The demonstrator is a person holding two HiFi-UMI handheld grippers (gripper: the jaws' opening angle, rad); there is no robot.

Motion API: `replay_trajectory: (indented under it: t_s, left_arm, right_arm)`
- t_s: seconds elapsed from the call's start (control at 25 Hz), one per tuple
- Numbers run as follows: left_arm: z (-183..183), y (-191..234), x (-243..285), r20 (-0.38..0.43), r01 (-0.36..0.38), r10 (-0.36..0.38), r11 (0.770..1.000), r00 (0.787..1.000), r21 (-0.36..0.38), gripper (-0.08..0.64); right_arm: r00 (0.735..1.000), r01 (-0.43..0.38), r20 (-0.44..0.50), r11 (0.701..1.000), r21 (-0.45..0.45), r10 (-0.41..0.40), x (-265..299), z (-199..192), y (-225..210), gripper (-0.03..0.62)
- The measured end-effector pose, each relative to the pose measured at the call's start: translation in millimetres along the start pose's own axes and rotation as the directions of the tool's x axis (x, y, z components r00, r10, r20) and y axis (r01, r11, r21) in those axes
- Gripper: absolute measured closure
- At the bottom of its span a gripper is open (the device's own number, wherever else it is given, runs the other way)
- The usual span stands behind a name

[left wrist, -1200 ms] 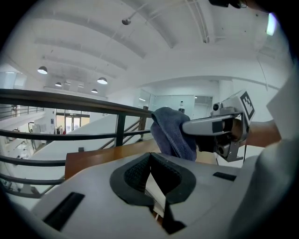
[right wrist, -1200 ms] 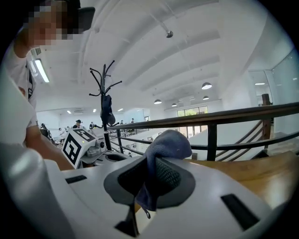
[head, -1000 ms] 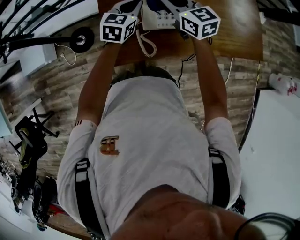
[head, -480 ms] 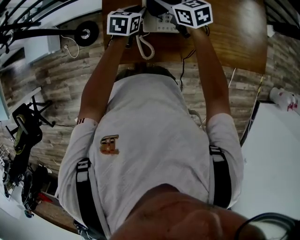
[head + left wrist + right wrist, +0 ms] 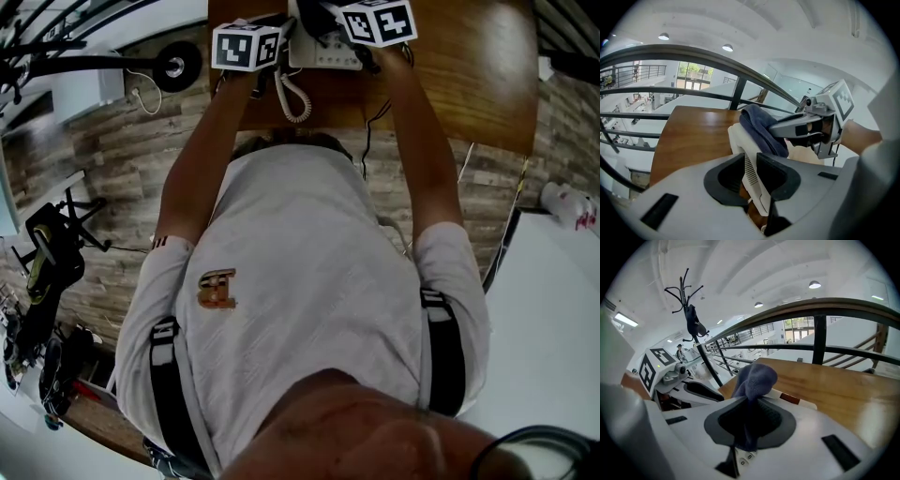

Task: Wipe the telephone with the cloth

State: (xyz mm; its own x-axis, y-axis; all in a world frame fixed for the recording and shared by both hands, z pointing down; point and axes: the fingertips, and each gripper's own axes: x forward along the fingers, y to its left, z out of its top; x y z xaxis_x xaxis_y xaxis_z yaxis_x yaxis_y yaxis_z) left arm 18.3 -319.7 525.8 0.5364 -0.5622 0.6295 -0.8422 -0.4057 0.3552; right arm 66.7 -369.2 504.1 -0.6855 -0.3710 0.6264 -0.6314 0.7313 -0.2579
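A dark blue cloth is pinched between the closed jaws of the right gripper. It is held low down, so a rounded wad of it bulges above the jaws. The jaws of the left gripper are clamped on the white telephone handset, gripped across its ribbed middle. The cloth is laid over the handset's far end and touches it, just beyond the left jaws. Number keys of the telephone are glimpsed directly under the right gripper.

In the head view both grippers are seen side by side at the top edge, over the telephone base on a wooden table. A coiled cord hangs toward the table's near edge. The base is cut off by the frame there, so it cannot be told for sure whether the handset is lifted clear of its cradle.

The step in hand is judged to be wiping the handset. It would be done well if the handset is held firmly and kept from turning. The wad should be pressed flat and drawn along the handset's full length, not dabbed at one end. The cord should be left slack, and the keys below should not be pressed by the jaws.
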Motion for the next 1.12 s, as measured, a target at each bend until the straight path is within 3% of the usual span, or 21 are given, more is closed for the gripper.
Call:
replay_trajectory:
  t_s: [0.32, 0.72, 0.92, 1.12]
  left_arm:
    - [1, 0, -3, 0.008, 0.012, -0.012, 1.0, 1.0, 0.003, 0.474]
    - [-3, 2, -5, 0.016, 0.02, -0.021, 1.0, 1.0, 0.013, 0.474]
    - [-4, 3, -7, 0.021, 0.023, -0.023, 1.0, 0.999, 0.018, 0.474]
    - [-6, 4, -7, 0.025, 0.025, -0.025, 1.0, 0.999, 0.015, 0.474]
  right_arm:
    - [0.986, 0.163, -0.049, 0.985, 0.05, -0.16, -17, -20, -42, 0.532]
    - [0.956, 0.292, -0.033, 0.95, 0.107, -0.29, -59, -45, -67, 0.532]
    - [0.962, 0.268, 0.038, 0.961, 0.063, -0.27, -77, -26, -32, 0.532]
    - [0.981, 0.129, 0.132, 0.987, 0.091, -0.141, -72, -7, 27, 0.532]
